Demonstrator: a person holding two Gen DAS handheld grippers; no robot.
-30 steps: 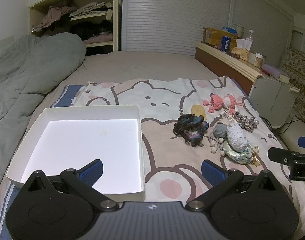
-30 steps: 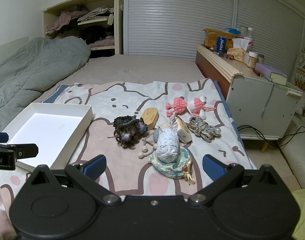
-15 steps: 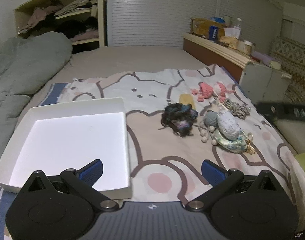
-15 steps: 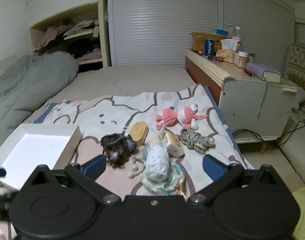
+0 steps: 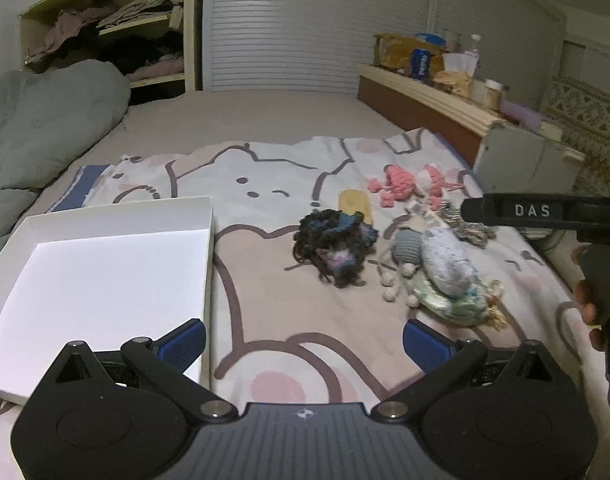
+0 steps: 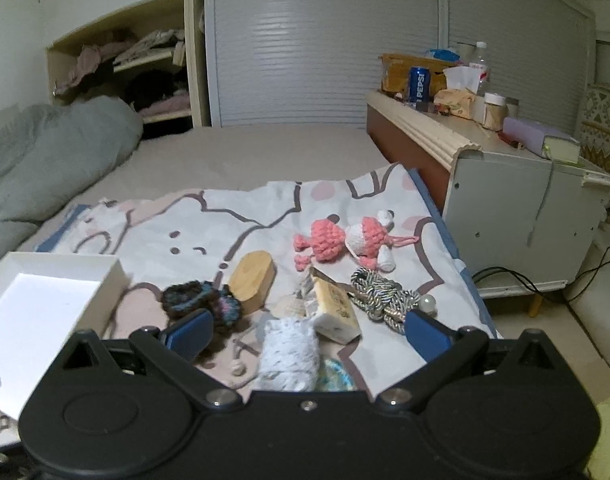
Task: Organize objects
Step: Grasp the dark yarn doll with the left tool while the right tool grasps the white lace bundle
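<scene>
Both tongs spread, empty — right tongs (image 6: pixel 307 330) over the pale-blue crochet pouch (image 6: pixel 291 354); crowded neighbours risk snagging — the beaded cord (image 5: pixel 393 280) especially.

**Around my bed, beyond the sorting**

I look over a bed (image 6: pixel 265 152) with a grey-green duvet (image 5: pixel 45 120) bunched at its far left. Behind it I see open shelves (image 6: pixel 145 76) stuffed with crumpled clothes, beside a ribbed shutter door (image 6: pixel 325 40). Along the bed's right side runs a ledge (image 6: pixel 417 128) carrying a Pepsi can (image 6: pixel 419 85), a tissue box (image 6: pixel 463 78), a clear bottle (image 6: pixel 481 60) and a lidded jar (image 6: pixel 494 110). A lilac book (image 6: pixel 541 140) lies on a white cabinet (image 6: pixel 521 216); black cables (image 6: pixel 525 280) trail below.
</scene>
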